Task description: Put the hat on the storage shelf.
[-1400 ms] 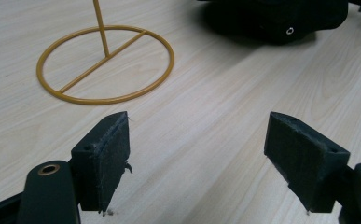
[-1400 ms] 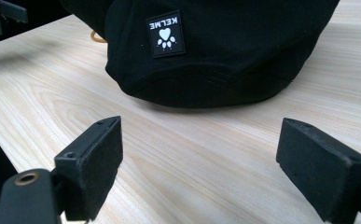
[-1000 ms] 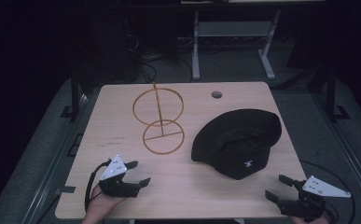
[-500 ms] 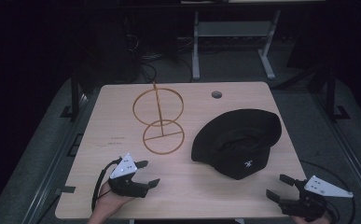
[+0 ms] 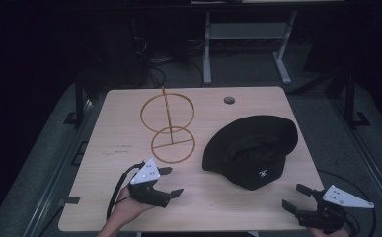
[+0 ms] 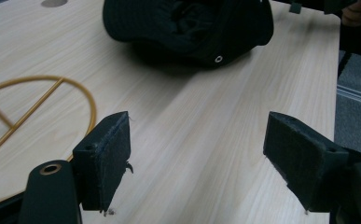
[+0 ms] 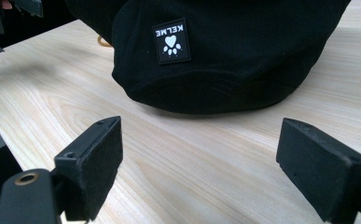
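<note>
black hat (image 5: 250,150), between both grippers, untouched

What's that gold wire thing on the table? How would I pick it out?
Start at the pale wooden table. On its left half, beside the black hat, stands the gold wire stand: a flat ring on the tabletop with a thin post rising to an upright ring. It is the one see-through, golden thing there; the hat is solid black cloth.
</note>
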`<act>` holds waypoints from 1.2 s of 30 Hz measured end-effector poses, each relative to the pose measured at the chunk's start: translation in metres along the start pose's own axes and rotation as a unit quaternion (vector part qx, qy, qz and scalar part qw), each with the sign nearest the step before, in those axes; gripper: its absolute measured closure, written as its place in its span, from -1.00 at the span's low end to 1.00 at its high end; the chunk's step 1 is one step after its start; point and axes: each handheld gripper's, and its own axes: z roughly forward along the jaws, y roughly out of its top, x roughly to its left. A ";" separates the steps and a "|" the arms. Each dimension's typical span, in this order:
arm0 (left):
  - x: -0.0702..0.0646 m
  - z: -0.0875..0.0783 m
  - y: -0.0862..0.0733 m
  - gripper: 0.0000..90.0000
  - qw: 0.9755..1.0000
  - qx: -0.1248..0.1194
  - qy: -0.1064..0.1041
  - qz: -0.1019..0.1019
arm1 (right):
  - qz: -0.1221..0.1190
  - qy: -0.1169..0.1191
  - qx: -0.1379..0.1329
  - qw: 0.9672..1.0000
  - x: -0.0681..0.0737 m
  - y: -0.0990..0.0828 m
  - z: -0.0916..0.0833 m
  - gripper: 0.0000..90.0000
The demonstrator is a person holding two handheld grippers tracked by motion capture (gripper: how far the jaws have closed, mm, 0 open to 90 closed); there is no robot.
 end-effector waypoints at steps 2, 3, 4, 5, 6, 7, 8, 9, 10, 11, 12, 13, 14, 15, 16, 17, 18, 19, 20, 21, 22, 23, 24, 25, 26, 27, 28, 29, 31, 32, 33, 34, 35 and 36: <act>0.000 0.003 0.003 -0.49 1.000 0.001 -0.003 0.003 | -0.001 0.000 0.000 1.000 0.000 0.000 0.000 -0.69; -0.001 0.004 0.006 -0.49 1.000 0.003 -0.003 0.006 | 0.001 0.001 0.000 1.000 0.000 -0.001 0.000 -0.69; -0.002 0.007 0.010 -0.49 1.000 0.003 -0.007 0.008 | 0.001 0.001 0.001 1.000 0.000 -0.001 0.000 -0.69; -0.003 0.009 0.012 -0.49 1.000 0.001 -0.008 0.010 | 0.001 0.002 0.002 1.000 0.000 -0.001 0.000 -0.69; -0.005 0.012 0.017 -0.49 1.000 0.003 -0.013 0.016 | -0.001 0.002 0.002 1.000 0.000 -0.001 0.000 -0.69; -0.005 0.013 0.019 -0.49 1.000 0.002 -0.015 0.019 | -0.001 0.002 0.002 1.000 0.000 0.000 0.000 -0.69; -0.006 0.016 0.022 -0.49 1.000 0.002 -0.018 0.020 | -0.001 0.001 0.001 1.000 0.000 0.000 0.000 -0.69; -0.006 0.016 0.022 -0.49 1.000 0.002 -0.018 0.020 | -0.001 0.001 0.001 1.000 0.000 0.000 0.000 -0.69; -0.008 0.021 0.026 -0.49 0.999 0.005 -0.019 0.025 | 0.000 0.000 0.000 1.000 -0.001 0.000 0.000 -0.69; -0.008 0.021 0.026 -0.49 0.999 0.005 -0.019 0.025 | 0.000 0.000 0.000 1.000 -0.001 0.000 0.000 -0.69; -0.009 0.025 0.030 -0.49 0.999 0.008 -0.022 0.030 | -0.001 0.001 0.001 1.000 0.000 -0.001 0.001 -0.69; -0.009 0.025 0.030 -0.49 0.999 0.008 -0.022 0.030 | -0.001 0.001 0.001 1.000 0.000 -0.001 0.001 -0.69; -0.010 0.029 0.034 -0.49 0.999 0.008 -0.025 0.033 | -0.002 0.001 0.001 1.000 0.000 0.000 0.000 -0.69; -0.010 0.029 0.034 -0.48 0.999 0.008 -0.025 0.033 | -0.002 0.001 0.001 1.000 0.000 0.000 0.000 -0.69; -0.010 0.033 0.038 -0.48 0.999 0.010 -0.026 0.037 | -0.003 0.001 -0.002 1.000 0.000 0.000 0.000 -0.69; -0.010 0.033 0.038 -0.48 0.999 0.010 -0.026 0.037 | -0.003 0.001 -0.002 1.000 0.000 0.000 0.000 -0.69; -0.011 0.035 0.040 -0.48 0.999 0.011 -0.029 0.038 | -0.001 0.001 -0.002 1.000 0.000 0.000 0.000 -0.69; -0.010 0.037 0.041 -0.47 0.999 0.012 -0.031 0.039 | 0.000 0.001 -0.002 1.000 0.000 0.000 0.000 -0.69; -0.011 0.042 0.045 -0.46 0.998 0.015 -0.032 0.044 | 0.000 0.003 -0.001 1.000 0.000 0.000 0.001 -0.69; -0.011 0.042 0.045 -0.46 0.998 0.015 -0.032 0.044 | -0.002 0.003 0.000 1.000 0.000 0.000 0.001 -0.69; -0.011 0.045 0.047 -0.46 0.998 0.015 -0.033 0.045 | -0.002 0.003 0.000 1.000 0.000 0.000 0.001 -0.69; -0.012 0.049 0.051 -0.46 0.998 0.016 -0.035 0.049 | -0.004 0.002 -0.001 1.000 0.000 0.000 0.001 -0.69; -0.012 0.049 0.051 -0.46 0.998 0.016 -0.035 0.049 | -0.004 0.002 -0.001 1.000 0.000 0.000 0.001 -0.69; -0.013 0.052 0.054 -0.46 0.998 0.019 -0.037 0.050 | -0.003 0.001 -0.002 1.000 0.000 0.001 0.001 -0.69; -0.013 0.057 0.057 -0.44 0.997 0.022 -0.038 0.056 | -0.002 0.001 -0.004 1.000 0.000 0.001 0.001 -0.69; -0.013 0.059 0.059 -0.44 0.997 0.021 -0.039 0.058 | -0.002 0.002 -0.003 1.000 0.000 0.001 0.001 -0.69; -0.013 0.062 0.061 -0.42 0.997 0.022 -0.040 0.056 | -0.003 0.002 -0.003 1.000 0.000 0.001 0.001 -0.69; -0.013 0.062 0.061 -0.42 0.997 0.022 -0.040 0.056 | -0.003 0.002 -0.003 1.000 0.000 0.001 0.001 -0.69; -0.012 0.066 0.064 -0.39 0.997 0.022 -0.041 0.059 | -0.004 0.003 -0.003 1.000 0.000 0.001 0.002 -0.69; -0.012 0.071 0.067 -0.37 0.997 0.024 -0.042 0.061 | -0.005 0.002 -0.004 1.000 -0.001 0.002 0.002 -0.69; -0.012 0.071 0.067 -0.36 0.997 0.024 -0.042 0.061 | -0.005 0.002 -0.004 1.000 -0.001 0.002 0.002 -0.69; -0.012 0.076 0.071 -0.34 0.996 0.029 -0.044 0.067 | -0.003 0.003 -0.005 1.000 -0.001 0.001 0.002 -0.69; -0.012 0.076 0.071 -0.32 0.996 0.029 -0.044 0.067 | -0.003 0.003 -0.005 1.000 -0.001 0.001 0.002 -0.69; -0.012 0.078 0.072 -0.32 0.996 0.028 -0.044 0.070 | -0.003 0.003 -0.005 1.000 -0.001 0.001 0.002 -0.69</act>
